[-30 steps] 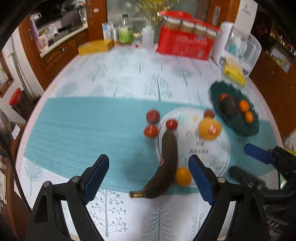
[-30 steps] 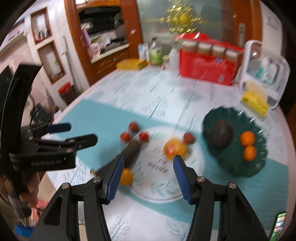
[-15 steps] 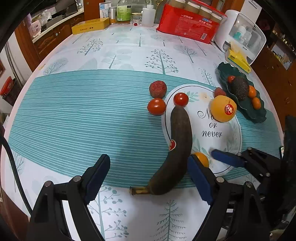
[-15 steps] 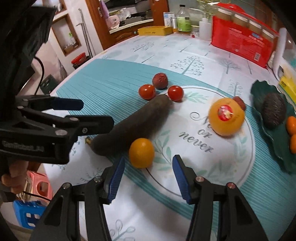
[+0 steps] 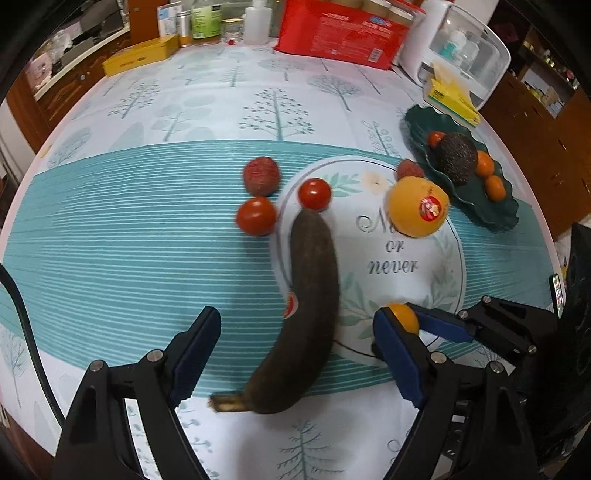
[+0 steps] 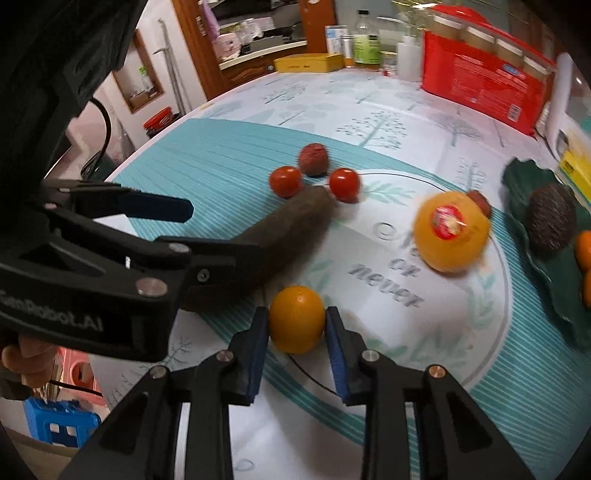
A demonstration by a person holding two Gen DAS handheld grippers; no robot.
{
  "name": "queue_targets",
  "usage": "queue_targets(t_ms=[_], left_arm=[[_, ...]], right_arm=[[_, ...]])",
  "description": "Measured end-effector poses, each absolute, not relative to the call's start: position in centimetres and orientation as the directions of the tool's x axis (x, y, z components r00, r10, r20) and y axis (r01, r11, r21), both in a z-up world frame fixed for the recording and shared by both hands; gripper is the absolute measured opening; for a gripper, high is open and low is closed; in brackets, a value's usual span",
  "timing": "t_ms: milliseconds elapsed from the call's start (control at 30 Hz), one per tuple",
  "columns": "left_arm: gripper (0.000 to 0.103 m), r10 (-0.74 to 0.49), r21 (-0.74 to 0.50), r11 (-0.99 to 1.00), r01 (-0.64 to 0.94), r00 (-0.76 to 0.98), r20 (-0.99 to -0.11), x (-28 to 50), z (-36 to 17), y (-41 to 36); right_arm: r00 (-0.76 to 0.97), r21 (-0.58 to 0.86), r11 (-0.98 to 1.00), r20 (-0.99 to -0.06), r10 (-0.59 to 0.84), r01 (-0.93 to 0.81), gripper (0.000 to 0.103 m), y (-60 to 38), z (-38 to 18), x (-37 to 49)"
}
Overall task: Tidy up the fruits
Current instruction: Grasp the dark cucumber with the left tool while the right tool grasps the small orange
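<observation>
A dark, overripe banana (image 5: 306, 314) lies on the tablecloth, and my left gripper (image 5: 295, 350) is open with its fingers on either side of it. My right gripper (image 6: 295, 332) is shut on a small orange (image 6: 296, 318) that rests on the cloth; the orange also shows in the left wrist view (image 5: 404, 315). A large yellow-orange fruit with a red sticker (image 5: 417, 206) sits on the printed circle. Two tomatoes (image 5: 256, 215) (image 5: 314, 194) and a red lychee (image 5: 260, 175) lie by the banana's far tip. A dark green plate (image 5: 491, 216) at the right holds an avocado (image 5: 458, 157) and small oranges.
A red box (image 5: 336, 37), bottles (image 5: 201, 20), a yellow box (image 5: 140, 59) and a white container (image 5: 465, 55) stand along the table's far edge. A second lychee (image 5: 408, 170) lies between the big fruit and the plate. The table edge is near me.
Both grippers came lower and closer to the fruit. The right gripper closed from open onto the small orange. The left gripper now straddles the banana.
</observation>
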State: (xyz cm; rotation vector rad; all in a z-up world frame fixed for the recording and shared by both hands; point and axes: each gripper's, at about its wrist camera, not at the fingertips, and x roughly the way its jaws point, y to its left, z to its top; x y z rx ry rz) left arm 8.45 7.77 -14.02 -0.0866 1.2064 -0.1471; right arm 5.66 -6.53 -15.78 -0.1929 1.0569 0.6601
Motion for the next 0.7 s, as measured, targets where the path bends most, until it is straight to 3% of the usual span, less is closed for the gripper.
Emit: queue_targets(t_ms=[233, 567, 667, 700], left_arm=[[0.067, -0.178, -0.153, 0.983, 0.103, 0.307, -0.935, 9.0, -15.2, 5.8], [0.059, -0.107, -0.086, 0.993, 0.081, 0.293, -0.950, 9.8, -16.3, 5.0], [0.052, -0.082, -0.062, 0.995, 0.074, 0.309, -0.948, 10.2, -16.3, 4.8], [0.045, -0.067, -0.047, 0.996, 0.069, 0.316, -0.946, 10.3, -16.4, 4.7]], right_arm=[[0.353, 0.163, 0.833, -0.851, 0.390, -0.529, 0.031, -9.3, -15.1, 5.9], [0.370, 0.173, 0.855, -0.846, 0.383, -0.490, 0.031, -10.8, -14.9, 6.3], [0.371, 0.177, 0.858, -0.846, 0.383, -0.482, 0.031, -11.0, -14.9, 6.3], [0.372, 0.179, 0.860, -0.846, 0.383, -0.478, 0.031, -11.1, -14.9, 6.3]])
